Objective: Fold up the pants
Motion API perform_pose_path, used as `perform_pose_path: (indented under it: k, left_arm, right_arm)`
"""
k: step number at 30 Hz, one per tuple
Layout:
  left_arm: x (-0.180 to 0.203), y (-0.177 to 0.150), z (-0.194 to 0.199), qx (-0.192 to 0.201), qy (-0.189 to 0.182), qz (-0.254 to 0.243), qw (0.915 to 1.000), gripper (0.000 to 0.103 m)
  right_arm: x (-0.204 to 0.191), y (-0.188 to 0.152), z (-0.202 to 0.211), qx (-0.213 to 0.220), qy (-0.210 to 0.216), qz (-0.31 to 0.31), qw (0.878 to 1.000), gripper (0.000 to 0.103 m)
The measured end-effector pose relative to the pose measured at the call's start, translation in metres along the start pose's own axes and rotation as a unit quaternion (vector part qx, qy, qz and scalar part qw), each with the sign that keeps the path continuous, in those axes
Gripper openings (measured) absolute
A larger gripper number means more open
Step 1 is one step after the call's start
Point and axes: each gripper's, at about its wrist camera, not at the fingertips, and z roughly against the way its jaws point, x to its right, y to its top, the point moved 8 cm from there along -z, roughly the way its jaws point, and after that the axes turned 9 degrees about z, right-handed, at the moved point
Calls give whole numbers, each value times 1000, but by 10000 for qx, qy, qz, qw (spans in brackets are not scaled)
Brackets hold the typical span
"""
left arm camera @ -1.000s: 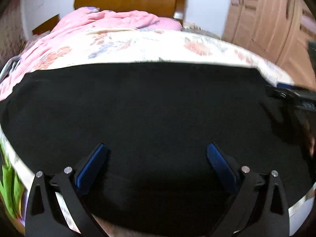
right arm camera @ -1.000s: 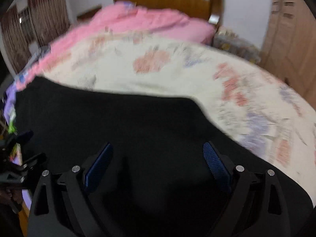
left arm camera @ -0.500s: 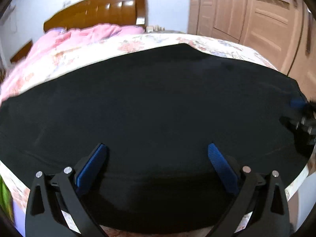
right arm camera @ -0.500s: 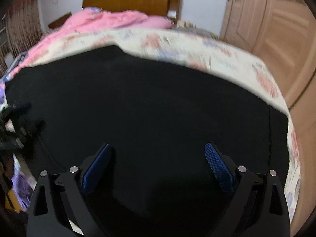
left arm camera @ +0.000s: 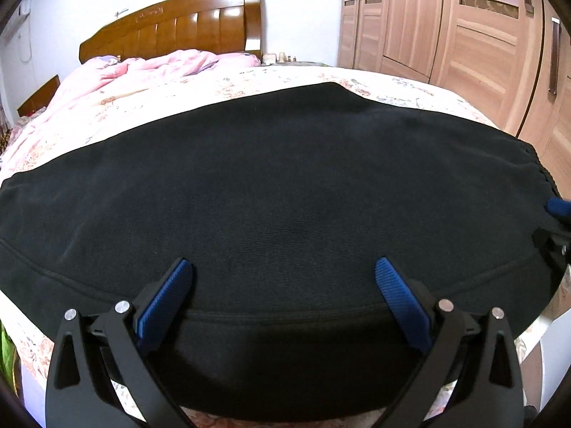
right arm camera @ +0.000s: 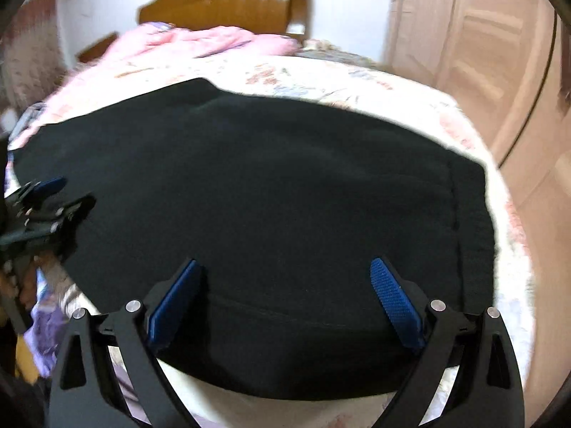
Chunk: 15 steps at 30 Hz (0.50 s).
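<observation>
Black pants (left arm camera: 278, 185) lie spread flat across the foot of a bed with a floral sheet (left arm camera: 410, 89). My left gripper (left arm camera: 283, 271) hovers open over the near hem, its blue pads (left arm camera: 167, 296) wide apart with only cloth beneath. In the right wrist view the same pants (right arm camera: 271, 185) fill the middle, a seam running down their right side. My right gripper (right arm camera: 285, 271) is also open above the near edge. Each gripper shows in the other's view: the right one at the far right edge (left arm camera: 556, 214), the left one at the left edge (right arm camera: 46, 199).
A pink quilt (left arm camera: 150, 71) is bunched near the wooden headboard (left arm camera: 178, 25). Wooden wardrobe doors (left arm camera: 464, 28) stand to the right of the bed. Purple and green items (right arm camera: 46, 335) sit low at the left beside the bed.
Both cameras have swung and settled over the pants. The view has turned toward the wardrobe, and the pants now lie centred and flat. Both grippers stayed open throughout.
</observation>
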Motion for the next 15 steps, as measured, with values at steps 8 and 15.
perform_pose_path:
  k: [8,15]
  left_arm:
    - [-130,12,55,534,-637,2061,9750,101]
    - [-325,-31,125,1227,-603,4149,8995,101]
  right_arm:
    - [-134,79,-11,506,848,1112,9889,93]
    - [-321,141,-28,912,2365,2049,9454,93]
